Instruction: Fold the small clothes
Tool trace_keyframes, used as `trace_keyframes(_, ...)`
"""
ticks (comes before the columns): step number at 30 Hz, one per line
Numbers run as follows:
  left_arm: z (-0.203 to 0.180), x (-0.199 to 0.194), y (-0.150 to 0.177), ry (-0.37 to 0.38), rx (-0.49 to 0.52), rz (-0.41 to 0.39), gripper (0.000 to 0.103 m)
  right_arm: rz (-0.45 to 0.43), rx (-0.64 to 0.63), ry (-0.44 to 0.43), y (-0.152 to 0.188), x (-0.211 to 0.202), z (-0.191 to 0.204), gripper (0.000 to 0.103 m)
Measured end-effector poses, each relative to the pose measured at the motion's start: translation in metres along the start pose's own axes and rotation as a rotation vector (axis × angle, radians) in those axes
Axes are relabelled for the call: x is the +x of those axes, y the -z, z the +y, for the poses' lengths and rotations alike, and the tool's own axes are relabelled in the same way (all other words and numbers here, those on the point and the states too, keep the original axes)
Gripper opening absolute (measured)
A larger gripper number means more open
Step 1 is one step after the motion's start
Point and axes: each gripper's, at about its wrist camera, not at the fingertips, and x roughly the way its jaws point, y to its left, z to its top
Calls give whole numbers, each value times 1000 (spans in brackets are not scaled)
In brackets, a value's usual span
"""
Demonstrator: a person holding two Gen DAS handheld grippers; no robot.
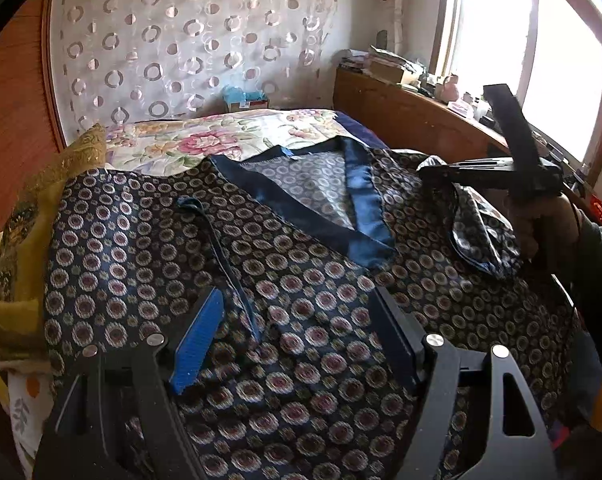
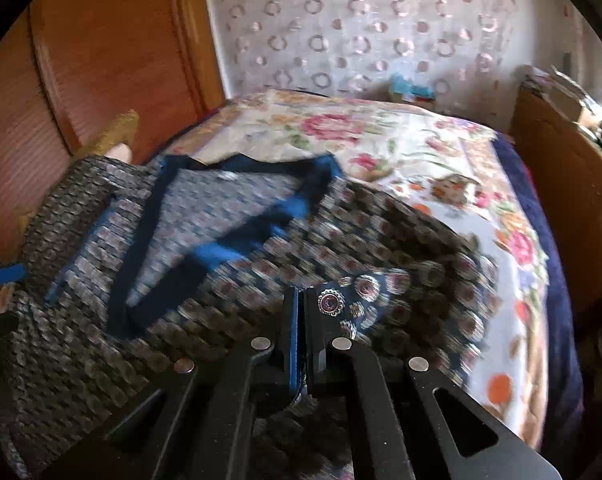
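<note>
Bedroom, floral bed (image 1: pixel 237 140) | patterned garment (image 1: pixel 301 300) spread flat near, neckline far, ready for folding | left gripper (image 1: pixel 297 340) jaws wide, empty, above cloth | right gripper (image 2: pixel 301 332) jaws pinched on right edge, lifting to fold over.

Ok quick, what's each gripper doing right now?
Left gripper: open, fingers apart over the dark blue medallion-patterned garment, holding nothing.
Right gripper: shut on that garment's edge.

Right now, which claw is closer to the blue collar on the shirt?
Probably the left. The left claw hovers open over the shirt, just below the blue collar. The right claw pinches a sleeve further off to the side.
</note>
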Motion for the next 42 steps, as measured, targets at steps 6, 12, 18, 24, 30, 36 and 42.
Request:
trace_keyframes(6,13,9,-13,-12,-12,-1,76,10,-33,-64,-13,4,0,21)
trace_keyframes(12,28,16,-24,-27,-16,0,76,19,-52,56,-11,-4,-33,50)
trace_keyframes(18,48,18,-28,-43,-44,1,76,81,34,206,11,1,-88,50)
trace_keyframes(24,59,25,-28,-49,-65,12,76,86,108,172,16,12,-109,50)
trace_keyframes(30,58,26,-26,-51,-62,16,76,98,43,148,-1,37,-98,7)
trace_keyframes(36,60,26,-24,-56,-66,16,76,7,-19,170,-17,32,-89,5)
trace_keyframes(42,63,23,-20,-58,-68,13,76,-24,19,252,-20,22,-104,7)
